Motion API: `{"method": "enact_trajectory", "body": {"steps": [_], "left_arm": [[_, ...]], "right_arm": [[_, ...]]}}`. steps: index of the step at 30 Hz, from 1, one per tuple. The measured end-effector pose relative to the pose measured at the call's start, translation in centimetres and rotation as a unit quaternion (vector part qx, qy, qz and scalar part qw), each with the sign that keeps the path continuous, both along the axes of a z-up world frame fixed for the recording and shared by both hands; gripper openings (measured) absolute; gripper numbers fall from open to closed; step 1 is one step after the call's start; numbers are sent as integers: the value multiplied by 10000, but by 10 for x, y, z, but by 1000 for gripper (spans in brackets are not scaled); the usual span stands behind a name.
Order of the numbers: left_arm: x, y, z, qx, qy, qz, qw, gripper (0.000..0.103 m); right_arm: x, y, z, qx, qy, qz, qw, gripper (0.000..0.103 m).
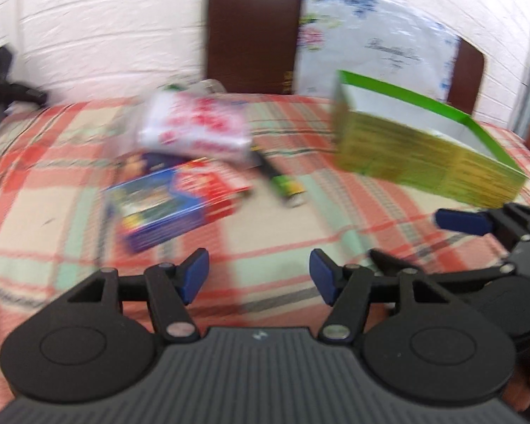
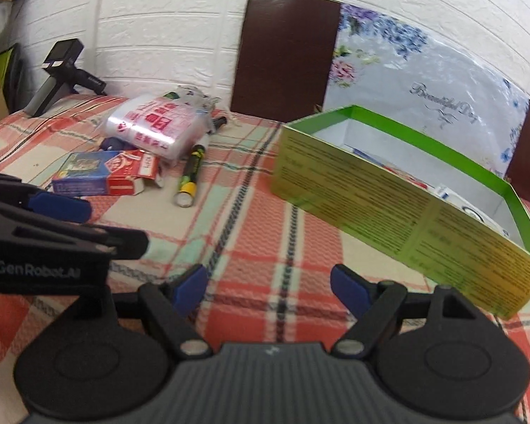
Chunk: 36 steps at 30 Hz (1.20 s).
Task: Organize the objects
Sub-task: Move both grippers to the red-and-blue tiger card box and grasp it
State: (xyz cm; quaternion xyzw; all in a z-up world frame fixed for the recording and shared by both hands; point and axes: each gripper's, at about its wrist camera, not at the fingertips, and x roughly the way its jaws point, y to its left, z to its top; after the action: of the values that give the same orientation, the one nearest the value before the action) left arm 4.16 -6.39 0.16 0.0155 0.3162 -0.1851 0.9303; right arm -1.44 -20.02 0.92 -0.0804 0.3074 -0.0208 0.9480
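1. Left wrist view, blurred: left tongs (image 1: 258, 275) parted, nothing between the pads. Ahead and left, purple-and-red card box (image 1: 173, 199) with white-and-red packet (image 1: 194, 129) resting behind it; marker (image 1: 281, 180) just right of that pile. Green box (image 1: 424, 141) ahead to the right, right tongs (image 1: 466, 222) near its front wall. Risk: both tongs close together, possible collision when reaching across.

2. Right wrist view: right tongs (image 2: 269, 288) wide, empty, over bare checked desk cloth (image 2: 251, 233). Green box (image 2: 399, 190) ahead right, open, some items already inside. Left tongs (image 2: 58, 206) entering from the left. Risk: clipping the thin box wall and shoving it. Open room straight ahead.
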Motion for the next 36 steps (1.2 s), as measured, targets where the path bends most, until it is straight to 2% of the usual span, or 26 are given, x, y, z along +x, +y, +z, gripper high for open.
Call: {"method": "enact_trajectory", "body": {"steps": [6,9,11,14,22,25,27,28,32,33,36], "left_arm": [[0,47,-5,65,-259,595,9979,65],[9,68,-3,-119,-260,948,9951,65],[14,81,-1,-417,-182,1051,9934,66],[20,94,5,-901,-32,1082,9900,74],[48,87,16,-1183,56,924,9887,73],[61,83,13,-1147,194,917,9890,72],[70,81,6,-1103,352,976,9885,69],[71,80,5,-1067,278,976,9891,68],[71,74,5,-923,222,921,9912,64],[70,73,5,-961,263,841,9915,56],[62,69,6,-971,330,767,9918,56]], "right_arm": [[14,9,1,397,70,146,9991,80],[19,19,1,554,95,453,9974,80],[22,31,2,447,43,657,9968,81],[29,47,4,293,-88,948,9950,85],[70,72,12,448,-144,1477,9879,86],[93,74,10,715,65,1708,9827,92],[109,78,1,888,486,1896,9766,93],[111,80,-2,877,500,1933,9759,97],[108,85,-1,814,458,2073,9738,92],[106,85,-1,795,429,2087,9738,87],[98,84,0,788,398,2041,9750,80]]}}
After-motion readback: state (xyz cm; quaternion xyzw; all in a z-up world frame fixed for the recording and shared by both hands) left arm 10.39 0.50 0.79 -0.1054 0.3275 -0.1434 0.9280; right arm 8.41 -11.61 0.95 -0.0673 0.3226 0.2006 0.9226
